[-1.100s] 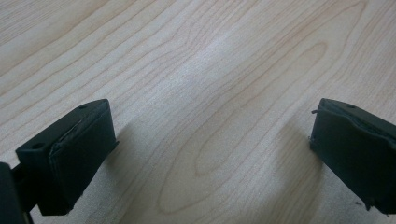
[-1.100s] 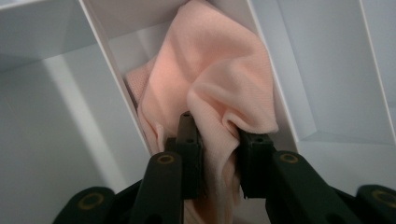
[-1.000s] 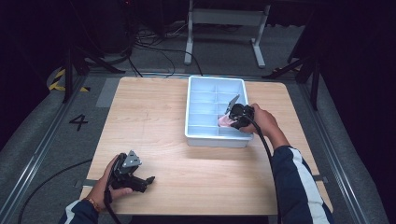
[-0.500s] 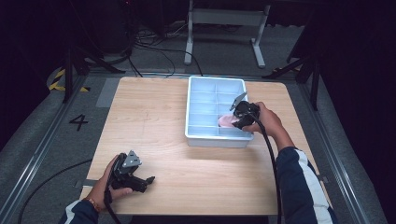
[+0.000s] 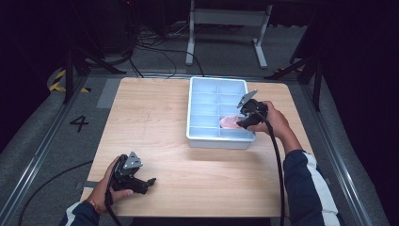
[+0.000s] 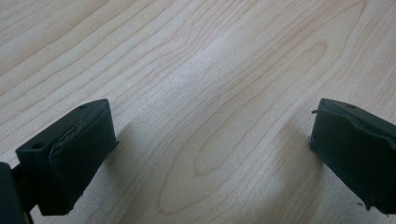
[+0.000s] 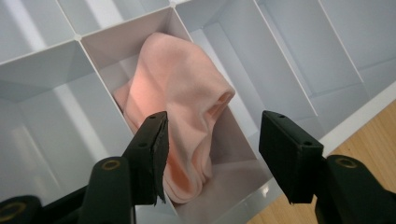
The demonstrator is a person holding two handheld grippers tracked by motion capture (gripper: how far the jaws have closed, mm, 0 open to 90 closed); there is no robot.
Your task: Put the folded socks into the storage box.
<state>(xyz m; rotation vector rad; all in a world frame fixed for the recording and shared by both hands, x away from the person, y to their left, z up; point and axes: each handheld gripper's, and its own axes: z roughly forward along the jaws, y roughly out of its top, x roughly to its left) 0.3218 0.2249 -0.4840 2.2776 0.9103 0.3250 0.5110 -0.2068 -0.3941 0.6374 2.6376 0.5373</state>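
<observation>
Dark floor and cabling surround our pale wooden desk (image 5: 160,122), where a light blue plastic divided tray (image 5: 200,101) sits toward the far right. We see a soft pink folded cloth (image 7: 180,98) lying in one near compartment, directly below and ahead of our right hand-held gripper (image 7: 212,151). Its jaws have just been opening and now stand apart, released, touching nothing. The cloth's long axis runs roughly away from us along that compartment. Our left hand-held gripper (image 6: 205,158) rests well apart at the near edge, jaws wide and empty.
</observation>
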